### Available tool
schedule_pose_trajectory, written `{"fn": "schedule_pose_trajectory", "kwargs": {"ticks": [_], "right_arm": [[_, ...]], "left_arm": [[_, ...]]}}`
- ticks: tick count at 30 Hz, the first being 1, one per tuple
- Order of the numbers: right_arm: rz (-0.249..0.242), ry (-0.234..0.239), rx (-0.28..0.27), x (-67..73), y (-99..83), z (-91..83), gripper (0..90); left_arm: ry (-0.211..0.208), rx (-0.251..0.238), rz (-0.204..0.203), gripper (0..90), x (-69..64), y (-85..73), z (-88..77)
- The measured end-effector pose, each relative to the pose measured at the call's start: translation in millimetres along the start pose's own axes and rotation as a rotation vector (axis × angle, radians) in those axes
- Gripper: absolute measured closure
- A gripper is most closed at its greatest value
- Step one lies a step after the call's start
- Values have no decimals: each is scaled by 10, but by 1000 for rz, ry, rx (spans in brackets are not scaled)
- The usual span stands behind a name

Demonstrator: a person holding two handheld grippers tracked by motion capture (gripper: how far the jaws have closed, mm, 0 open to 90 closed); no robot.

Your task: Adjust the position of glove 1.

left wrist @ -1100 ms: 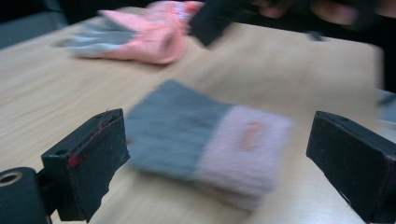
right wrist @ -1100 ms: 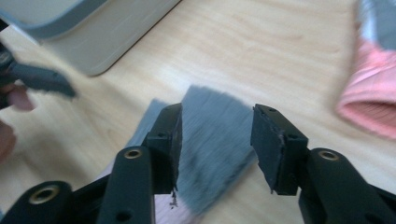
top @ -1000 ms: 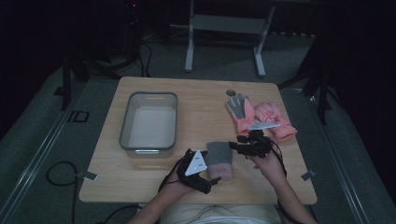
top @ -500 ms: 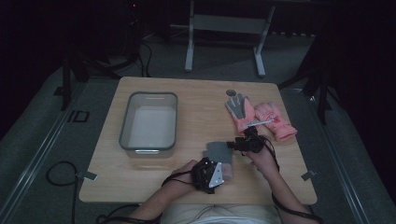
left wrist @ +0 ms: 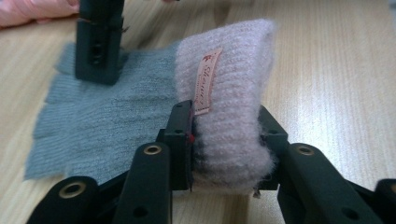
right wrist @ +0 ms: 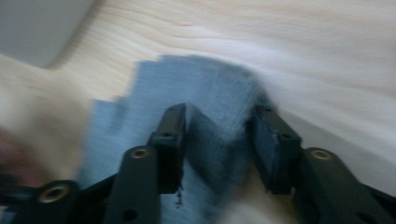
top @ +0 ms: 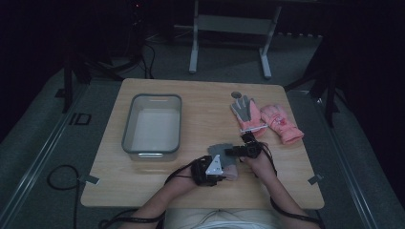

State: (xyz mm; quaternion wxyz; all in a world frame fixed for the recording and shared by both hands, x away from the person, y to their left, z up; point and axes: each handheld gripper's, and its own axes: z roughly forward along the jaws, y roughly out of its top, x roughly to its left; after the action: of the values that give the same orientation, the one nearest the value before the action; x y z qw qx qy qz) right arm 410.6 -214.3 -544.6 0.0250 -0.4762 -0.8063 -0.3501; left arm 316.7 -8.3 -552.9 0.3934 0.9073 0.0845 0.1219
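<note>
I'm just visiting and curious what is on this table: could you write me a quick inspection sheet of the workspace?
Surface: wooden table, lit, dark around.
Job's things: grey knit glove lying flat, its pink cuff raised.
Clutter: clear bin; pink glove pair at far right.
Grippers: left claw, just closing, clamps the cuff; right claw, just closing, straddles grey fabric, grip unclear.
Cables: black leads trail off the table's near edge.
Surroundings: metal stand behind.

Both claws are showing matte black jaws studded with brass-ringed holes; the left claw [top: 216,168] is wearing a grey three-cornered plate, black cables are trailing from the right claw [top: 228,151], forearms showing bare.
</note>
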Motion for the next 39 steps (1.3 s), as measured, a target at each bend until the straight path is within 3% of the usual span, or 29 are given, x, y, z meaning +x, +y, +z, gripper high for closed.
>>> {"fn": "schedule_pose_trajectory", "kwargs": {"ticks": [2, 6, 9, 13, 22, 31, 39], "right_arm": [[25, 56, 10, 21, 24, 61, 637], [-10, 51, 2, 110, 85, 138, 716], [-73, 15, 0, 214, 128, 120, 732], [-72, 46, -51, 264, 200, -64, 736], [-121, 55, -150, 423, 431, -445, 740], [-135, 65, -194, 552, 682, -532, 740], [-150, 73, -215, 696, 935, -544, 741]], "left_arm": [[-20, -2, -22, 671, 37, -6, -4], [-47, 6, -68, 686, 103, 11, -20], [-67, 27, -93, 695, 172, 40, -78], [-68, 9, -93, 695, 242, 103, -237], [-29, -6, -36, 695, 399, 395, -639], [-7, 23, -3, 694, 607, 533, -932], [19, 26, -6, 694, 740, 574, -1115]]}}
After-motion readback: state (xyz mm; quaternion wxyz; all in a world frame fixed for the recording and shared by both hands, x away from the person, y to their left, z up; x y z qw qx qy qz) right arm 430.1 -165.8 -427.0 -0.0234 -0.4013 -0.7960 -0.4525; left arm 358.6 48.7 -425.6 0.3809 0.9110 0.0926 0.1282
